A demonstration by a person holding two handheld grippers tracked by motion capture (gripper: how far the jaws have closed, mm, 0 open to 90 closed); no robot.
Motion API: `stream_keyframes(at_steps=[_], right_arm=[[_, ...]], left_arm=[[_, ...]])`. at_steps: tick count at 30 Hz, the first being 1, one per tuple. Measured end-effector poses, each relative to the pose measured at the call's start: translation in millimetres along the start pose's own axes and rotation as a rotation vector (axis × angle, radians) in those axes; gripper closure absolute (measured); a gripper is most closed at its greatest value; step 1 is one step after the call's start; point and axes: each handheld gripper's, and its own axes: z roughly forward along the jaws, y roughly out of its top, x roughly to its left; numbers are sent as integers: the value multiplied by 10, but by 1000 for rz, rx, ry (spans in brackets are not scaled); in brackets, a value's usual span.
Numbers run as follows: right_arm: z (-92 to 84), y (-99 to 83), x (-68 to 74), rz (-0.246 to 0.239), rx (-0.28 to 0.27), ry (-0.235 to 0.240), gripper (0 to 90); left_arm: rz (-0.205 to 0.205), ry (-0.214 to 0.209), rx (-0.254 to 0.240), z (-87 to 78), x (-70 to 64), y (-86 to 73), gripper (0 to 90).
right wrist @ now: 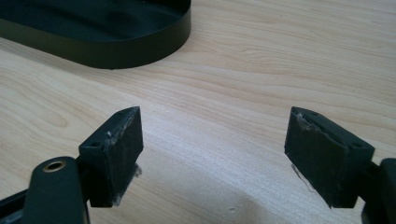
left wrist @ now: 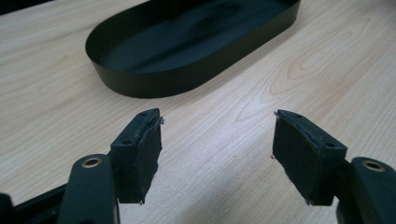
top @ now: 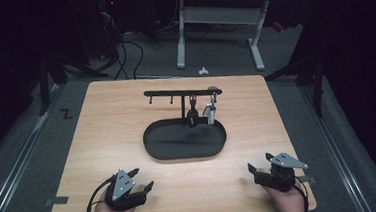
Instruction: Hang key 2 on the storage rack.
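High view lays it out from the biggest thing down: the pale wooden table point(top: 126, 115) carries everything, and I keep both hands at its near edge so the middle is free to work in. At its centre sits the black oval metal tray point(top: 156, 149), shallow-walled and with nothing lying in its bare part, placed, I judge, to catch whatever drops from above. From the tray's far side rises the black T-shaped metal hanging rack point(top: 181, 93), its crossbar level so small pieces can dangle from its pegs; the left pegs look bare. On the right half hang the two things nearest my work: the small dark keyring-like item point(top: 193, 113), whose lower end reaches down by the tray's far wall, and just beside it the small silver metal tag-like item point(top: 210, 112), suspended from the bar's right end. Both are too small for me to name more closely. My left gripper point(top: 143, 179) rests low over the wood, jaws spread wide with nothing between them, pointing toward the tray. My right gripper point(top: 259, 166) mirrors it on the other side, jaws likewise wide apart and holding nothing, well clear of the rack.
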Motion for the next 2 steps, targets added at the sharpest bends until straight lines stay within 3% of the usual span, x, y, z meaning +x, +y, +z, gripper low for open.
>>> stream_keyframes(at_steps=[2], right_arm=[[-21,8,7,0,-6,-12,194]], left_arm=[[-9,0,-14,-16,7,12,330]])
